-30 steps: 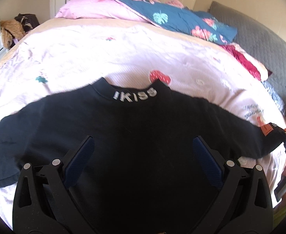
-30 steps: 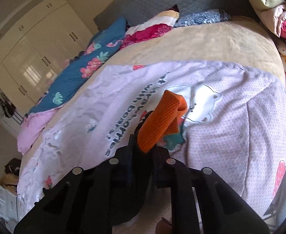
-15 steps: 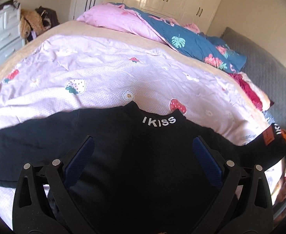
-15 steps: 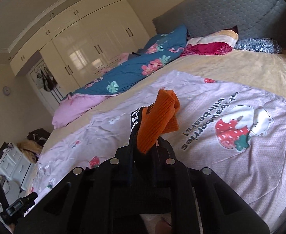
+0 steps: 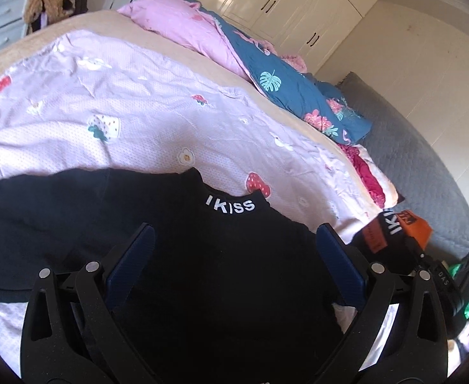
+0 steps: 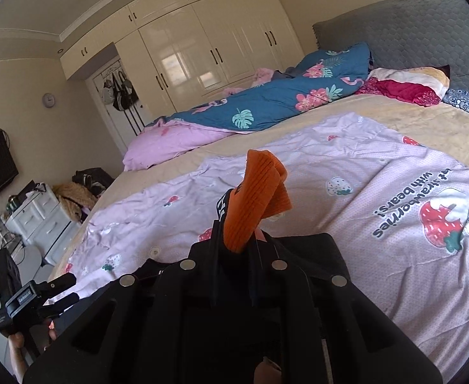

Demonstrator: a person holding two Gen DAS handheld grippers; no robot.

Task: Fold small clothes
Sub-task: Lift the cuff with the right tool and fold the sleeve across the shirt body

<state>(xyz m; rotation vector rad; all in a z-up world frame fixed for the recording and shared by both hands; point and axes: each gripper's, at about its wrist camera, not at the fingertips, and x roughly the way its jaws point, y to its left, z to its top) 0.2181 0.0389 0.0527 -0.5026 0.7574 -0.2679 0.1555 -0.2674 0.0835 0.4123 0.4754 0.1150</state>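
A black top with a white "IKISS" collar lies spread on the lilac strawberry sheet. My left gripper hovers over its chest, blue pads wide apart, open, gripping nothing. At the right edge, the sleeve's orange cuff is raised off the bed. In the right wrist view my right gripper is shut on that orange ribbed cuff, which sticks up past the fingertips. The left gripper shows at the lower left, held by a hand.
A blue floral duvet and a pink quilt are bunched along the far side of the bed. Red-patterned bedding lies by the grey headboard. White drawers stand beside the bed; wardrobes line the wall.
My right gripper has risen and rolled with the orange cuff in it, lifting the sleeve. The left gripper has shifted and rolled above the top, still open.
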